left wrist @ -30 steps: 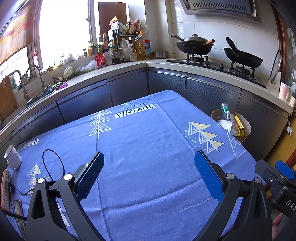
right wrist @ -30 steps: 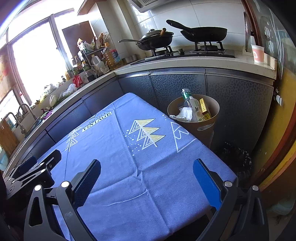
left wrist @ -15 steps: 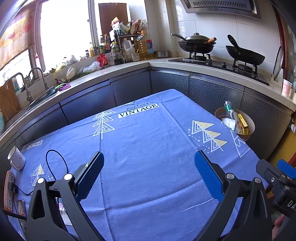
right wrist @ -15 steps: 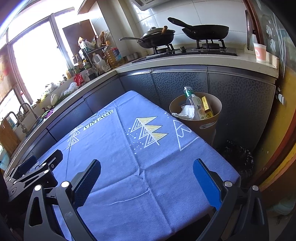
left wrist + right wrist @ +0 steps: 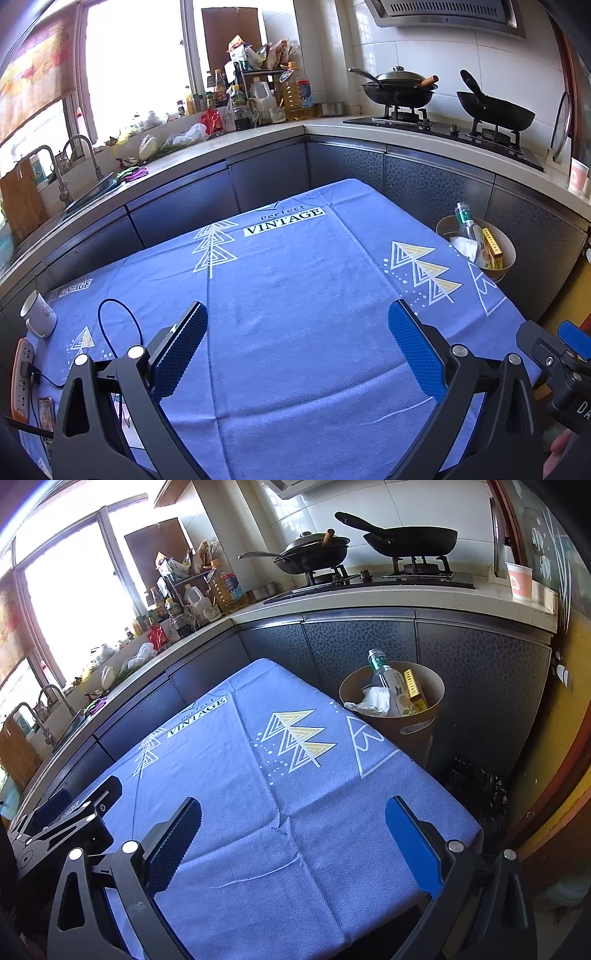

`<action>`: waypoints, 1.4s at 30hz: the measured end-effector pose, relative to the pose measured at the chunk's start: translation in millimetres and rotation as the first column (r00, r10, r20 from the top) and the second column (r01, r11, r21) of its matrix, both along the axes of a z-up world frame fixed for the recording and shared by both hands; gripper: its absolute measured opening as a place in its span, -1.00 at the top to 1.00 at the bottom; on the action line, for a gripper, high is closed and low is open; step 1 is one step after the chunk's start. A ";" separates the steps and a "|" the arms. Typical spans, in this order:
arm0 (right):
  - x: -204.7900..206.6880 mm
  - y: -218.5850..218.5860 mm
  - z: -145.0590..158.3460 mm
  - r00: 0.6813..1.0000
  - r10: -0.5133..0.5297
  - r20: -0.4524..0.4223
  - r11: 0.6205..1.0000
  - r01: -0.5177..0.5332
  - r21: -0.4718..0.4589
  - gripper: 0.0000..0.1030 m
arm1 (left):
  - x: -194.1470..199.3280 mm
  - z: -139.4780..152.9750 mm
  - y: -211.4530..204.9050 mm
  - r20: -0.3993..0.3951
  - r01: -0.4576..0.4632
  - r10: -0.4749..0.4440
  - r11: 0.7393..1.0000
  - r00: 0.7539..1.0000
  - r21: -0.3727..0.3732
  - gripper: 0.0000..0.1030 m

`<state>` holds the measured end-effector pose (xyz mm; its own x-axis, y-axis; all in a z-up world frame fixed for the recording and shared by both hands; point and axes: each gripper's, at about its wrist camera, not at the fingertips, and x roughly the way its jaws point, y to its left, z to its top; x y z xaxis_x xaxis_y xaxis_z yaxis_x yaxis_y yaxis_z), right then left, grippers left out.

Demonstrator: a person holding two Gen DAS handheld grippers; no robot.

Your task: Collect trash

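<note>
Daylight from the window point(image 5: 136, 70) overexposes its panes; interior evenly lit, sharp; fisheye distortion and dark vignetting at edges.

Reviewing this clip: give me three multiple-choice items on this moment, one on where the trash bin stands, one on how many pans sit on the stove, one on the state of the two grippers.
1. Where is the bin?
A. on the tablecloth
B. on the floor off the table's far right corner, before the cabinets
C. on the counter

2. How many pans are on the stove?
A. one
B. two
C. three

3. How are the left gripper and right gripper?
A. both open and empty
B. left shut on a bottle
C. right shut on a tissue

Answers:
1 B, it stands below the tablecloth edge.
2 B, one lidded pan and one open pan.
3 A, only cloth shows between the pads.
</note>
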<state>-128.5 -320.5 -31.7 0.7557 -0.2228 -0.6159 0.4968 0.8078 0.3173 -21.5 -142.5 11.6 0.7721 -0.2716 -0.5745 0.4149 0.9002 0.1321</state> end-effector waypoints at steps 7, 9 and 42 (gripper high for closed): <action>0.1 0.4 -0.5 1.000 0.000 0.000 1.000 0.000 0.000 -0.93 | 0.9 -0.6 -1.6 -0.004 0.000 0.000 1.000 1.000 0.006 -0.88; 0.2 0.3 -0.3 1.000 0.001 0.000 1.000 -0.001 0.000 -0.93 | 0.7 -0.5 -1.8 -0.004 -0.001 0.001 1.000 1.000 0.006 -0.88; 0.6 -0.7 0.0 1.000 0.000 -0.002 1.000 0.000 0.002 -0.93 | -0.6 -5.1 -5.4 -0.029 0.033 -0.033 0.999 0.999 0.008 -0.88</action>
